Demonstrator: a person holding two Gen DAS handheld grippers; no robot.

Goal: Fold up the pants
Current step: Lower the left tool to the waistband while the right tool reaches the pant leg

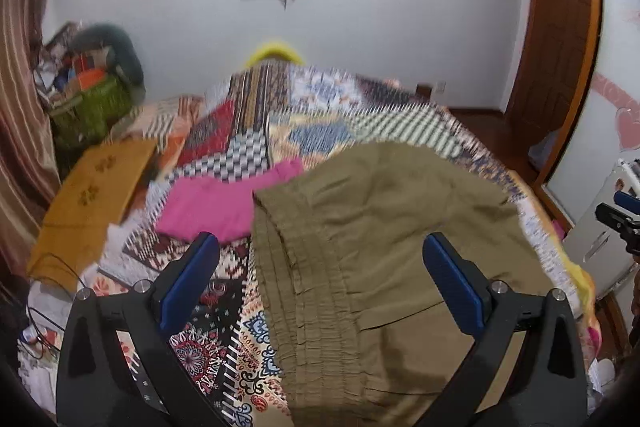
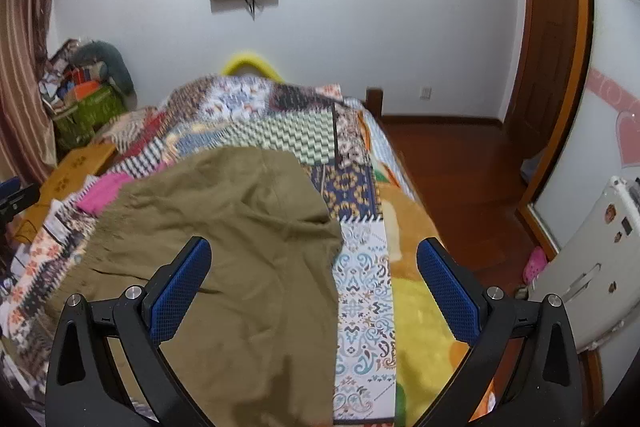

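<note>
Olive-green pants (image 1: pixel 372 227) lie on the patchwork bedspread, with the gathered elastic waistband (image 1: pixel 304 287) toward the left. My left gripper (image 1: pixel 320 259) is open and empty, hovering above the waistband. In the right wrist view the pants (image 2: pixel 224 227) spread across the bed's left and middle. My right gripper (image 2: pixel 312 267) is open and empty, held above the pants' right edge. The right gripper's tip also shows at the far right of the left wrist view (image 1: pixel 620 219).
A pink garment (image 1: pixel 224 203) lies just left of the pants. An orange cloth (image 1: pixel 88 203) lies at the bed's left side. A cluttered green basket (image 1: pixel 88 111) stands in the far left corner. Wooden floor (image 2: pixel 460 179) and a door (image 2: pixel 552 27) are to the right. A white appliance (image 2: pixel 592 275) stands at the near right.
</note>
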